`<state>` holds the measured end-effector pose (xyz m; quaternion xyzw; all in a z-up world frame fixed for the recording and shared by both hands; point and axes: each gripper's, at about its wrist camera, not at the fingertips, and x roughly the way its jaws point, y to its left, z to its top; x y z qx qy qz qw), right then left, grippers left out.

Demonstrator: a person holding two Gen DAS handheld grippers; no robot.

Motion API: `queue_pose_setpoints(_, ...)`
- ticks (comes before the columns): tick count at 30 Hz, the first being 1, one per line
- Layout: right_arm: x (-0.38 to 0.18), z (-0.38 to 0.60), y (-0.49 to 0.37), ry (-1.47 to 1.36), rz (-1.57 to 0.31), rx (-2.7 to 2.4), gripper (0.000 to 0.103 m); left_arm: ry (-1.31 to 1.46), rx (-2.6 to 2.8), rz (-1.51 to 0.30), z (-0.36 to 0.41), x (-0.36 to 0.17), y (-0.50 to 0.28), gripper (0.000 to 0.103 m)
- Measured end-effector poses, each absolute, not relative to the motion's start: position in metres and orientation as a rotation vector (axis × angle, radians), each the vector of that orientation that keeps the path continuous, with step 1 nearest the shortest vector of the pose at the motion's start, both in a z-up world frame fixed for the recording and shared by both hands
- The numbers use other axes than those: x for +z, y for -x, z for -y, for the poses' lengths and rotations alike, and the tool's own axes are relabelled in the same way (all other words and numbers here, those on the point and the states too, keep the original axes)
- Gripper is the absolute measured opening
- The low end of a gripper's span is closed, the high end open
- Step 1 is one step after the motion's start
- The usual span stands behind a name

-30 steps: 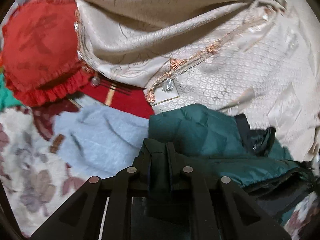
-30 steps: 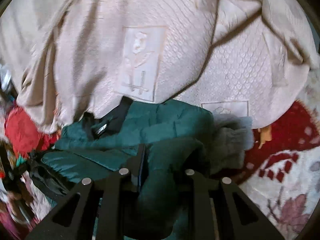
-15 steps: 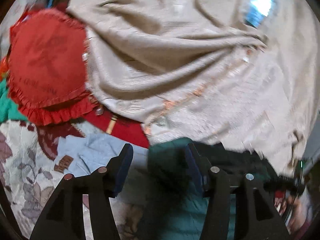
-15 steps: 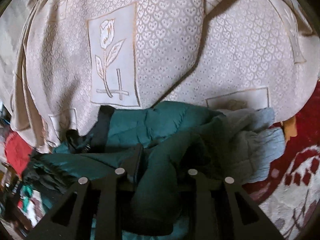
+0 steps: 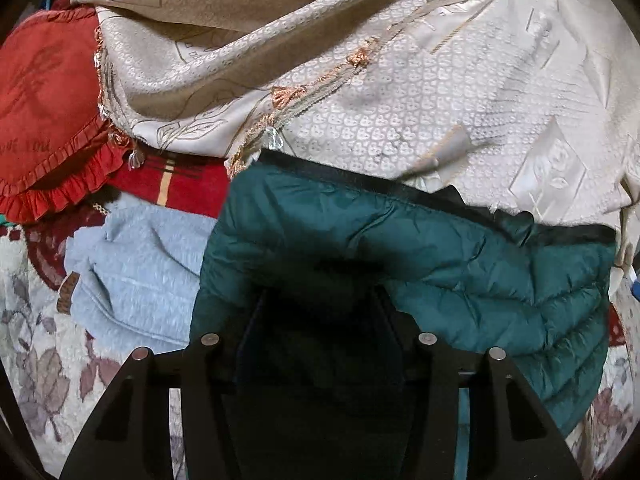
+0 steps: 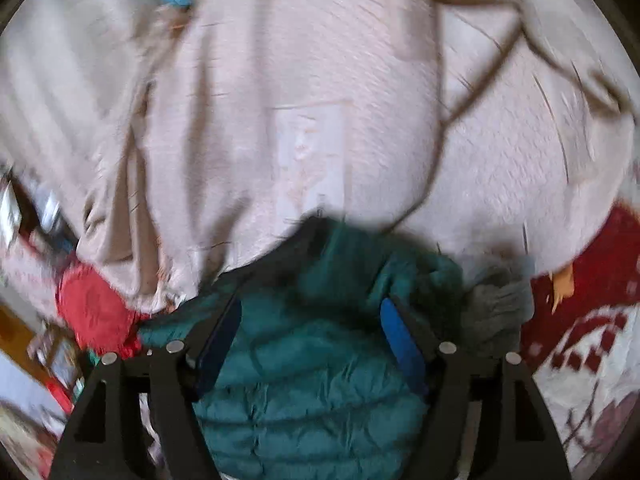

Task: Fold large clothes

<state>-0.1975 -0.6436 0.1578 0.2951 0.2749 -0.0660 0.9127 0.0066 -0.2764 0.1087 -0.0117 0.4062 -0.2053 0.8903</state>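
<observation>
Floral bedspread [image 5: 32,340] underfoot, heaped with a beige heart-patterned drape [image 5: 400,100] edged in orange fringe and clear beads, a red frilled cushion [image 5: 44,100] at far left and a pale blue fleece garment [image 5: 136,264] in front of it. Centre stage, lying on the spread against the foot of the drape and just beside the fleece: a dark green quilted jacket [image 5: 400,240], black-trimmed along its top edge. Left gripper [image 5: 316,304] angled steeply down onto the jacket's near edge, jaws standing apart and closing, a shadowed fold filling the gap between them; too dark there to tell whether the pads press. Seen from the other side, blurred: right gripper [image 6: 312,308] pitched down less steeply over the same jacket [image 6: 312,380], jaws opening, blue pads [image 6: 400,344] well apart and clear of the fabric lying between and below them; a grey knit piece [image 6: 496,308] just to the right, touching the jacket. Compared with a second ago: both grippers then pinched tight on bunched green folds, now parted; jacket then crumpled and doubled over, now spread flatter and wider across the spread.
</observation>
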Motion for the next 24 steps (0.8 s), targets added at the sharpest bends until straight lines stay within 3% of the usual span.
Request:
queue_pose_setpoints(9,0.112,0.597,0.121,-0.298,-0.76,-0.162,0.079,-0.045,-0.379,-0.827,0.29,0.105,-0.018,0.034)
queue_pose_setpoints(15,0.075,0.615,0.084,-0.297,-0.801,-0.247,0.08,-0.066,-0.357,-0.838,0.299,0.094,-0.032,0.034)
queue_pose_setpoints(24,0.083,0.613,0.085,-0.273,-0.814,-0.255,0.084,-0.109,-0.338,-0.842,0.311,0.085,-0.039,0.035)
